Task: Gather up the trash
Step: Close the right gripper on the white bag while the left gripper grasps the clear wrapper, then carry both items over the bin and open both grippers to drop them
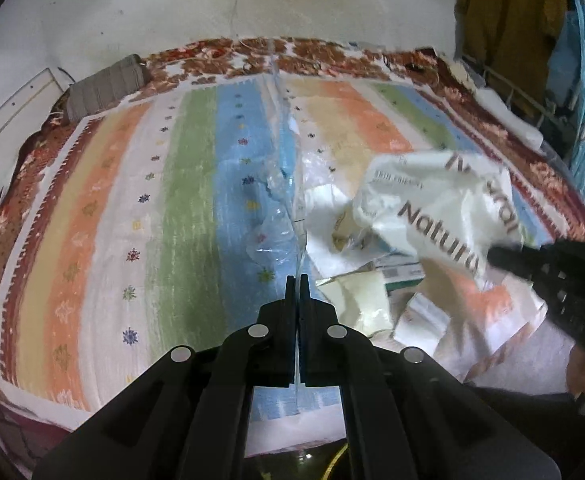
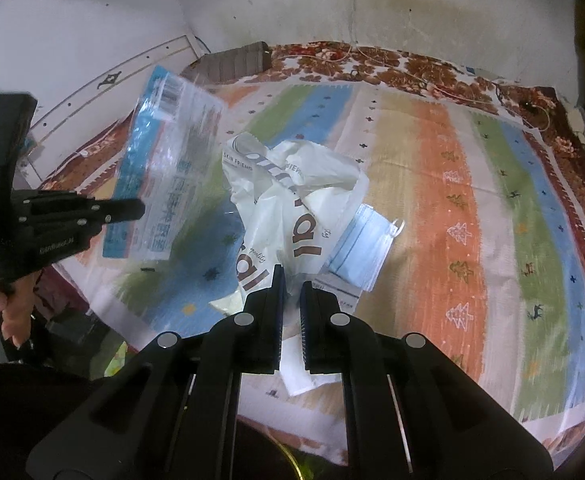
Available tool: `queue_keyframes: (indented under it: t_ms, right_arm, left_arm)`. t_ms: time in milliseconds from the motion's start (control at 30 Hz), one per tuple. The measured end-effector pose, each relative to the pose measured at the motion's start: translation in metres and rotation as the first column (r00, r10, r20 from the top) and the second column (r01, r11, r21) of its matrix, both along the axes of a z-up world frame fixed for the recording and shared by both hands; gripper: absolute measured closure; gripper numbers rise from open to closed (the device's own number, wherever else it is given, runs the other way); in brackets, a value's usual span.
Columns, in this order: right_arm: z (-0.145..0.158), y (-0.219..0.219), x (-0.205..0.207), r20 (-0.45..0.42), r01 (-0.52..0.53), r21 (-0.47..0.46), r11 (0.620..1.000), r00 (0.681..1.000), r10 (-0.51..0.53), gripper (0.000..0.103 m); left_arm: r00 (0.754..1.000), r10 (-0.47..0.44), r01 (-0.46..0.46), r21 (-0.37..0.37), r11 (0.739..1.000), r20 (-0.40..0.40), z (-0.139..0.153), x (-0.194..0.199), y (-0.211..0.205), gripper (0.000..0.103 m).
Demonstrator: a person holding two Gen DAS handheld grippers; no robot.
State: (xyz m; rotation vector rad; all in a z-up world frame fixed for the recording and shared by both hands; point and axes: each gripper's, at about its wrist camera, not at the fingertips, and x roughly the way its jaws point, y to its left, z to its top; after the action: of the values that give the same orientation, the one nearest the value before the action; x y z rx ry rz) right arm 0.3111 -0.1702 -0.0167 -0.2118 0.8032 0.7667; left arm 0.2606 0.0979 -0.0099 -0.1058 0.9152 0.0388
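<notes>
Both hand-held grippers were pinching trash over the bed. In my left hand-held gripper [image 1: 297, 280] the jaws were pressed flat together on the edge of a clear plastic wrapper [image 2: 164, 168] printed in blue, with a barcode near its top; it hung up and away from the tips as a thin, see-through sheet. My right hand-held gripper [image 2: 290, 276] was nipped onto a crumpled white plastic bag [image 2: 292, 196] with brown lettering, a fold of the film caught between the pads.

Beneath them, on the striped blanket [image 2: 432, 184], lay a blue face mask [image 2: 362, 248], and beside it some paper or packet scraps I could not make out clearly.

I judged all of it to be nearly weightless, limp and slippery: film like this sags, swings and slides out of a shallow pinch. The bag would hold best by a bunched fold rather than a single layer, the wrapper by its stiffer sealed edge. The mask looked soft and flat against the cloth, so its ear loop or a raised corner seemed the likeliest place to catch it.
</notes>
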Motion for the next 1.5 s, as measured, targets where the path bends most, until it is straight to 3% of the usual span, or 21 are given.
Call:
queue_keyframes:
  t_ms: [300,700,833,1200,1500]
  right_arm:
    - [0.011,-0.011,-0.035,0.049,0.009,0.002,1.0,0.999,-0.009,0.097]
    - [0.013,-0.033,-0.075,0.01,0.045,0.044,0.998,0.999,-0.046,0.097]
    - [0.008,-0.041,-0.087,0.024,0.06,0.004,0.998,0.998,-0.06,0.097]
    - [-0.007,-0.07,-0.128,-0.008,0.065,-0.018,0.998,0.998,-0.065,0.097]
    - [-0.028,-0.073,-0.148,-0.053,0.064,-0.088,0.994,0.996,-0.069,0.097]
  left_arm:
    - [0.999,0.024,-0.021,-0.099,0.995,0.028,0.018,-0.032,-0.008,0.103]
    - [0.999,0.047,-0.041,-0.204,0.978,0.024,0.024,-0.081,-0.02,0.103]
    - [0.999,0.013,-0.007,-0.184,0.983,0.029,0.023,-0.096,-0.036,0.103]
    - [1.0,-0.004,0.001,-0.247,0.969,-0.011,0.006,-0.134,-0.055,0.103]
    - [1.0,-0.006,0.005,-0.271,0.963,-0.004,-0.001,-0.174,-0.064,0.103]
